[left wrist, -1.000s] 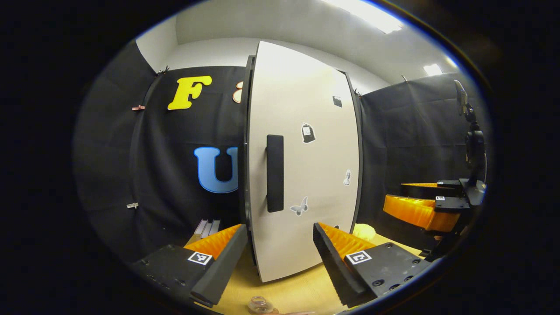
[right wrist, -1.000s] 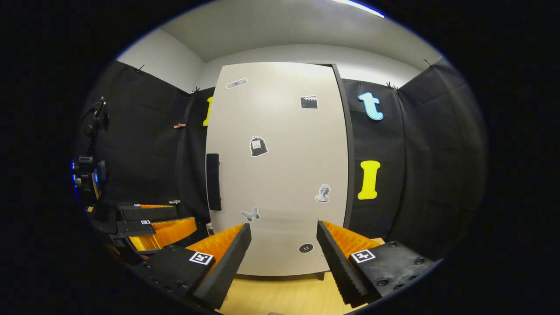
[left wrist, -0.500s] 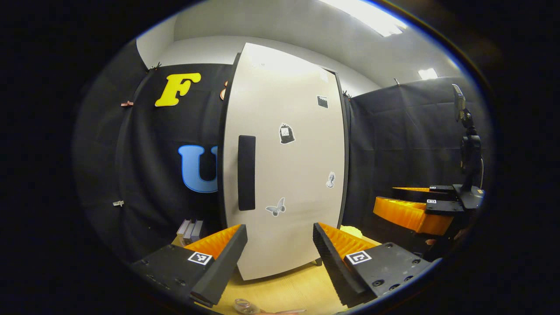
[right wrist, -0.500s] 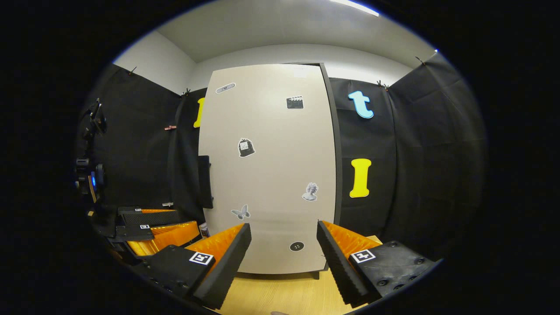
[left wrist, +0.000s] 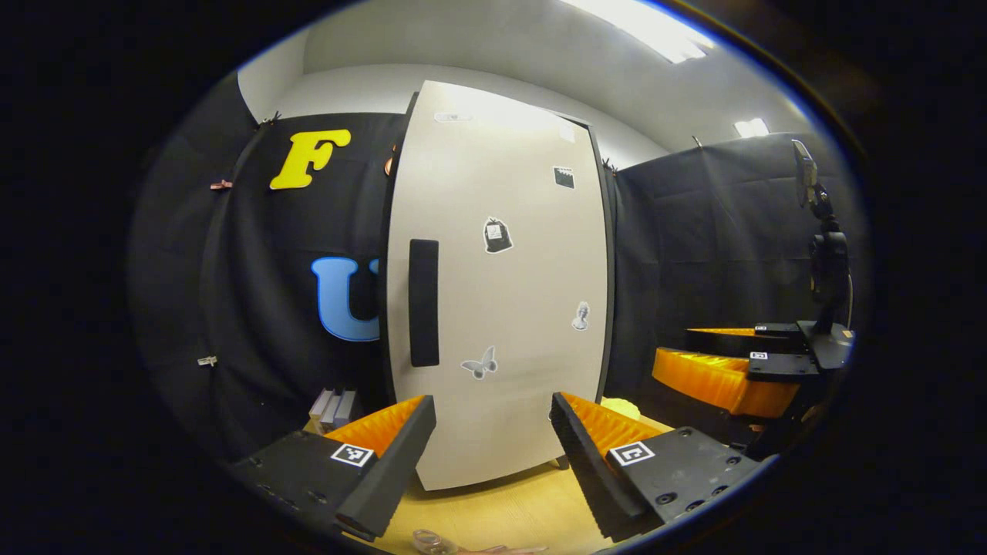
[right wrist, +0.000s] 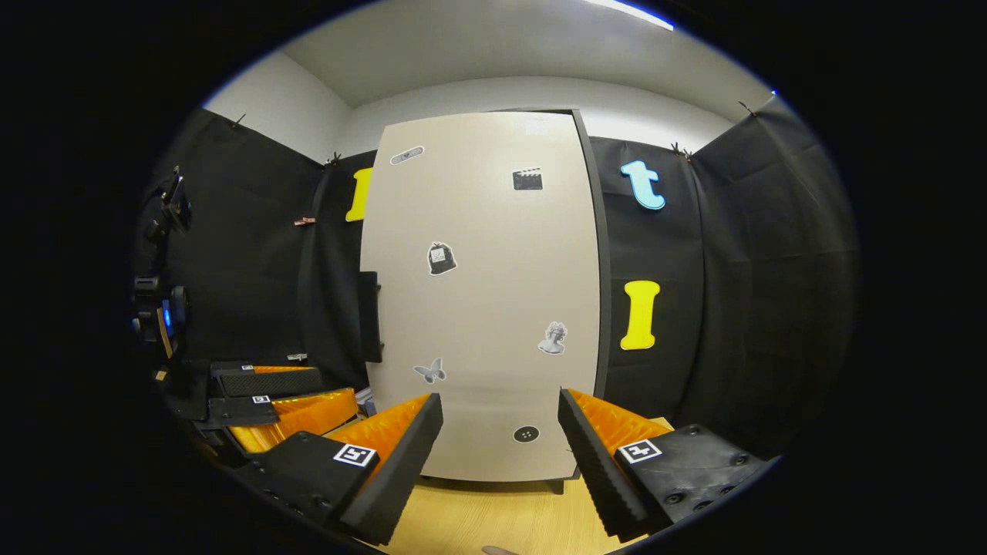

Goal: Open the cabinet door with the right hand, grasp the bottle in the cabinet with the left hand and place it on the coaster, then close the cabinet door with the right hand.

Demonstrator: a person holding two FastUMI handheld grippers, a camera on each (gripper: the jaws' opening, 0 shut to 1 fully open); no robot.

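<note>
Since a second ago your left gripper (left wrist: 492, 455) swung right; cabinet door (left wrist: 501, 308) stands upright, handle (left wrist: 423, 302) vertical. Both your grippers gape wide, holding nothing; right gripper (right wrist: 500, 455) faces the door, whose bottom edge hides behind its fingers.

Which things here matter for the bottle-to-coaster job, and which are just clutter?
Job:
- cabinet door, shut
- door handle
- right tool, open, short of the door
- left tool, open
- pale yellow round thing on the table, possibly the coaster

Lying about:
- small grey blocks
- door stickers
- clear round thing at the table's near edge
</note>
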